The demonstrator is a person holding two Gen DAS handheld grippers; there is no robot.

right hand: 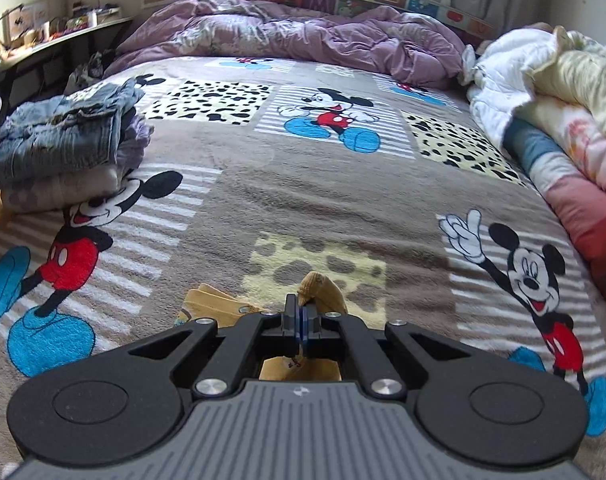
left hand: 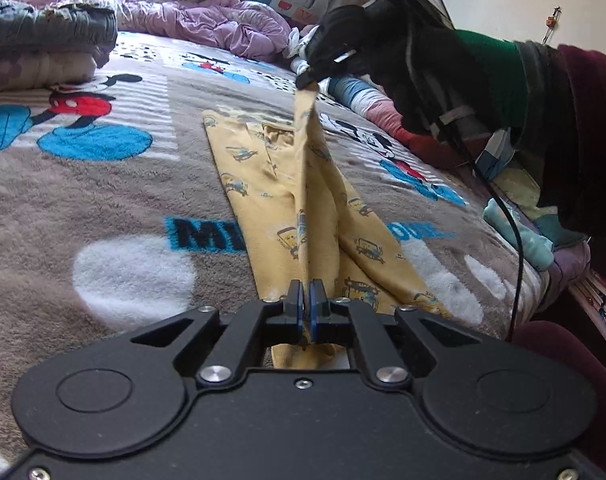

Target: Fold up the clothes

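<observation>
Pants (left hand: 287, 200) mid-fold on blanket (left hand: 103, 200); left gripper (left hand: 306, 300), right gripper (right hand: 302, 312) both clamped on edge; next, lay it across.

Soft matt yellow garment (left hand: 287, 200), fleecy blanket (left hand: 103, 200)

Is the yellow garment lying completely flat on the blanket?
No, the left gripper and right gripper lift one edge of the yellow garment into a raised ridge.
</observation>
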